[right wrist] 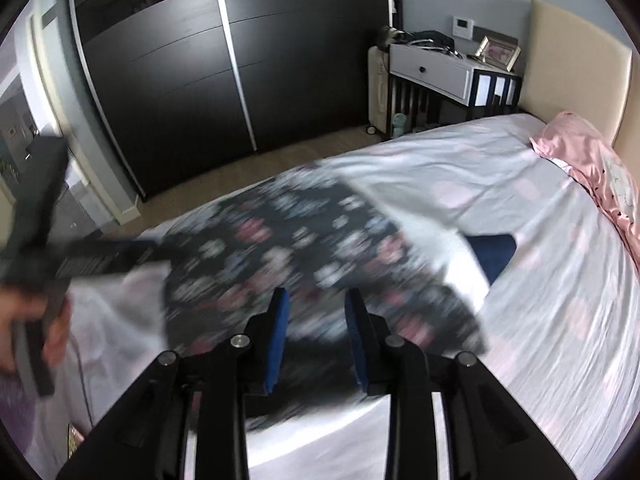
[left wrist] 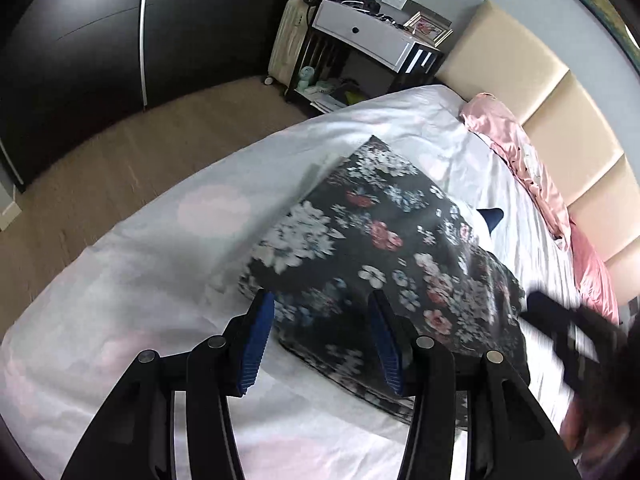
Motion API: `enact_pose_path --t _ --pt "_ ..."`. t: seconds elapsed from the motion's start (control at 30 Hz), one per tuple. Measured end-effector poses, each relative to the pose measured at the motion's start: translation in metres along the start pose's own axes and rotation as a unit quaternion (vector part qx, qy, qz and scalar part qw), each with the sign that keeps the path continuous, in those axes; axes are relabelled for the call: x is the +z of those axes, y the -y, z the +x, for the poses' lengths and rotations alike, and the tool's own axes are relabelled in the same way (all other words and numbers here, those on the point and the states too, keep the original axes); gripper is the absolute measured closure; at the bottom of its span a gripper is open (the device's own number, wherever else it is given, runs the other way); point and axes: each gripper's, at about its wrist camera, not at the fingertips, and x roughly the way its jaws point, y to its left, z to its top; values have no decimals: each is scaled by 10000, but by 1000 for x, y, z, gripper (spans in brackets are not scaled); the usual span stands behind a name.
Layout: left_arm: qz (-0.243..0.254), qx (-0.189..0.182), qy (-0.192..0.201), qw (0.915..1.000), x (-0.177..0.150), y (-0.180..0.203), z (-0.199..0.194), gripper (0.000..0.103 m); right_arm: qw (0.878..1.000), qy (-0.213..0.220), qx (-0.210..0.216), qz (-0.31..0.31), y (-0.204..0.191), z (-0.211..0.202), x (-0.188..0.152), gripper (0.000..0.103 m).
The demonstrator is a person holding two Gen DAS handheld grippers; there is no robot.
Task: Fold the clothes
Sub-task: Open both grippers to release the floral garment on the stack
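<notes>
A folded dark floral garment (left wrist: 372,248) lies on the white bed sheet (left wrist: 140,280). My left gripper (left wrist: 320,300) hovers over its near left corner with the jaws apart, and the cloth shows between the blue pads without being pinched. The right wrist view is blurred. In it my right gripper (right wrist: 317,296) stands open just above the near edge of the floral garment (right wrist: 304,248), its pads clear of the cloth. A dark blue piece of cloth (right wrist: 496,252) peeks out beyond the garment's far right side. The right gripper (left wrist: 552,320) appears as a black blur at the garment's right edge.
Pink bedding (left wrist: 532,176) lies along the beige headboard (left wrist: 520,76). A white-and-black bedside table (left wrist: 372,44) and a cream suitcase (left wrist: 286,44) stand past the bed's far corner. Dark wardrobe doors (right wrist: 192,72) line the far wall across a wooden floor (left wrist: 120,144). A hand (right wrist: 24,320) holds the left gripper.
</notes>
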Motion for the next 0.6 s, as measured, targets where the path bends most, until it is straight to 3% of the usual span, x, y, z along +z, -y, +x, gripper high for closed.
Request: enact_pose_path --t 0.13,0.2,0.37,0.6 --pt "-424 -195 -326 9984 -1 -21 21 50 9995 -278 -132 -15 -22 14 -29 72" --pt "-572 -270 -519 9966 -4 -29 34 50 9990 -382 -125 175 -19 26 -36 65" --pt "-732 -407 -712 9939 -10 -38 51 48 9981 -481 -12 395 -10 43 -41 65" --pt "-486 -221 -479 9974 -15 -28 33 47 9961 -526 -54 700 -5 42 -43 65"
